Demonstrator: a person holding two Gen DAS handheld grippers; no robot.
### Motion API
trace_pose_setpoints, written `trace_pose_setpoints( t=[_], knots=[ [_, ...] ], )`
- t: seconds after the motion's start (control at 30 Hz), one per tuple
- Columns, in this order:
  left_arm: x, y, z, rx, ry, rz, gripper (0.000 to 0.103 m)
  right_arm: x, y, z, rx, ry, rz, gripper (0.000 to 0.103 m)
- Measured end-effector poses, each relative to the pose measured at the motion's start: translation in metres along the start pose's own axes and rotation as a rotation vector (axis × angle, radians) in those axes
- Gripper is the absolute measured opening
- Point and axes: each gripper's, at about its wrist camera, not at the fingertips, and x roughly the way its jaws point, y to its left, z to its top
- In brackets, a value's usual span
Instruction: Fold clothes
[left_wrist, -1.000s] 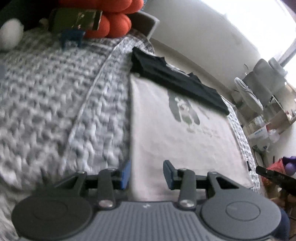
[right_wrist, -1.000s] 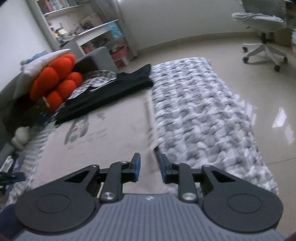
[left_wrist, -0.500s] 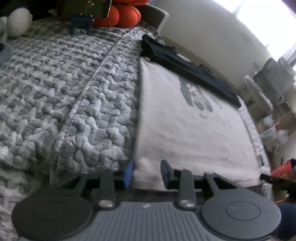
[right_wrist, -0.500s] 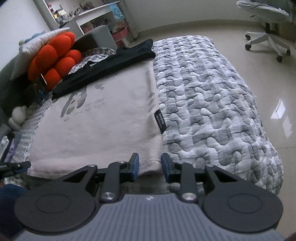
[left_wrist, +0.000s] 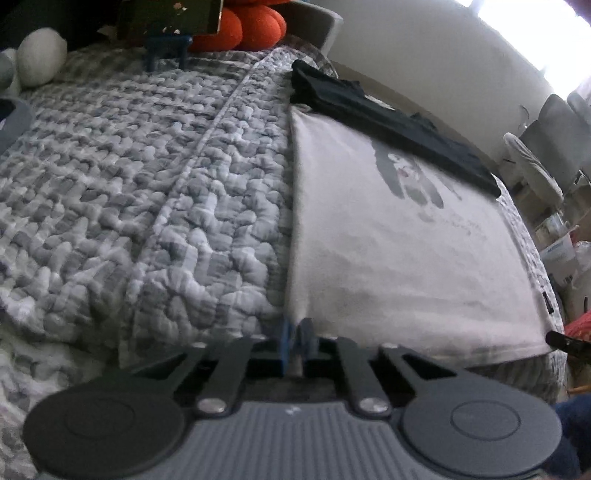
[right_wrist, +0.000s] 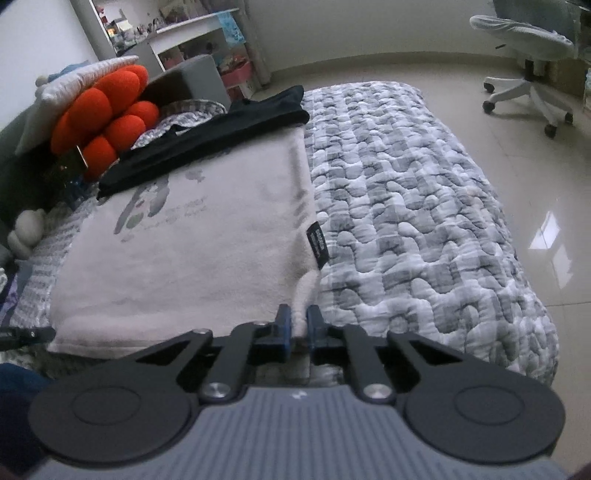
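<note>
Both grippers are pointing down at the bed. The left gripper (left_wrist: 295, 341) is clenched on the near left corner of the cream garment (left_wrist: 399, 251); the right gripper (right_wrist: 298, 326) is closing on its near right corner, on the grey quilt (right_wrist: 413, 229).

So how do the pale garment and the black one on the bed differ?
The pale garment is large, spread flat, and printed with a grey figure; the black garment is a narrow, plain bundle lying across its far edge. Tongs grip only the pale one's near corners. Both rest on the quilt.
</note>
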Motion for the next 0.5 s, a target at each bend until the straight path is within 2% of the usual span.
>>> trace_pose_setpoints(
  t=[0.23, 0.5],
  knots=[
    [-0.018, -0.005, -0.002, 0.063, -0.001, -0.014, 0.001, -0.018, 0.007, 0.002, 0.004, -0.061, 0.027, 0.011],
    [-0.027, -0.001, -0.003, 0.050, -0.006, -0.024, 0.001, -0.039, 0.012, 0.000, -0.015, -0.096, 0.018, 0.010]
  ],
)
